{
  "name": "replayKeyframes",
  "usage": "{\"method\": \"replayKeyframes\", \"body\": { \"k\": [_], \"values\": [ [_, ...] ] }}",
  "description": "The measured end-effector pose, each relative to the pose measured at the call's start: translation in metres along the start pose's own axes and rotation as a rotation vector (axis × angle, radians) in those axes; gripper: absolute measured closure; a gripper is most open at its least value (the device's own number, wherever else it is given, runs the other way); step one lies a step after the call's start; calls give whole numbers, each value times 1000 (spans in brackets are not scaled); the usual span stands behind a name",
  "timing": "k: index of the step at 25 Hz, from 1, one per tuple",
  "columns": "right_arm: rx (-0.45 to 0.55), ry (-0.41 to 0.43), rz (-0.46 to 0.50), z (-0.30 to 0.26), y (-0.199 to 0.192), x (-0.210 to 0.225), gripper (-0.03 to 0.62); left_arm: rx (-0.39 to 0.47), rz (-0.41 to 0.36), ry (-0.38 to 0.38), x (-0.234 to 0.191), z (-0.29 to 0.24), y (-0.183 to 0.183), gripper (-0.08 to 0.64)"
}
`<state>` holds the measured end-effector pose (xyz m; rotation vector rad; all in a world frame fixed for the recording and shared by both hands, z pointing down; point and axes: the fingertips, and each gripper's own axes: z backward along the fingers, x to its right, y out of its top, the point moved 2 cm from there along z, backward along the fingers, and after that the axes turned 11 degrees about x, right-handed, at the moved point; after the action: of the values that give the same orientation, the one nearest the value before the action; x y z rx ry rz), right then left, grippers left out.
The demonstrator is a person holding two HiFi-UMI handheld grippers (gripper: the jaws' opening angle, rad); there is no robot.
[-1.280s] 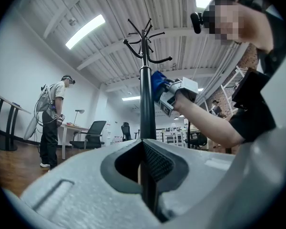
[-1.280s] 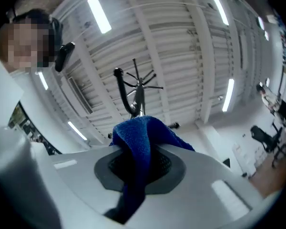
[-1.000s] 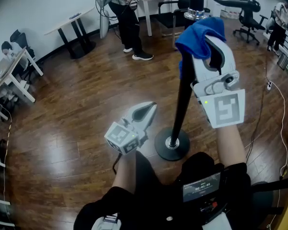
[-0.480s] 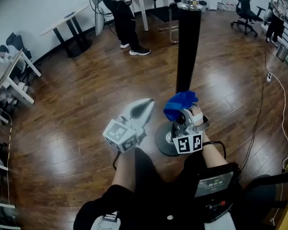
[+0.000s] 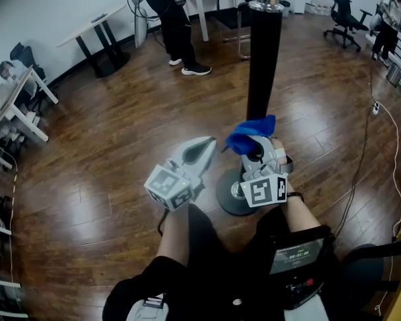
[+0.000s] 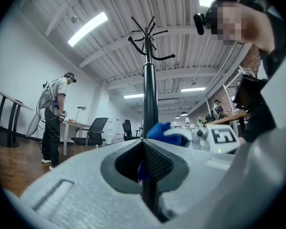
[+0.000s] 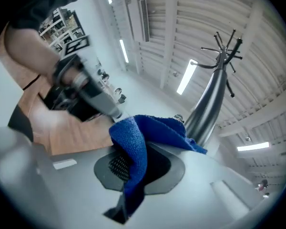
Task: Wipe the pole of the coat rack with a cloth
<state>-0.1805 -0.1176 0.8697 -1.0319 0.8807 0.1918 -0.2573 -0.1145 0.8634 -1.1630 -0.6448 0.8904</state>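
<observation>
Head view: cloth was high on the pole a sec ago, now low near the base, so one downstroke looks done. R gripper pinches cloth, prob. against pole; forearm reaches down-fwd. L gripper pressed together, empty, beside.

Dark wood plank floor, white desks along a pale wall, black office chairs, ceiling strip lights
</observation>
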Motion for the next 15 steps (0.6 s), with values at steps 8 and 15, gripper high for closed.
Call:
{"method": "replayKeyframes", "body": {
  "k": [8, 15],
  "values": [
    [295, -189, 24, -26, 128, 154, 568, 19, -12, -25, 3, -6, 6, 565],
    [450, -414, -62, -5, 151, 217, 568, 18, -7, -4, -2, -3, 6, 565]
  ]
}}
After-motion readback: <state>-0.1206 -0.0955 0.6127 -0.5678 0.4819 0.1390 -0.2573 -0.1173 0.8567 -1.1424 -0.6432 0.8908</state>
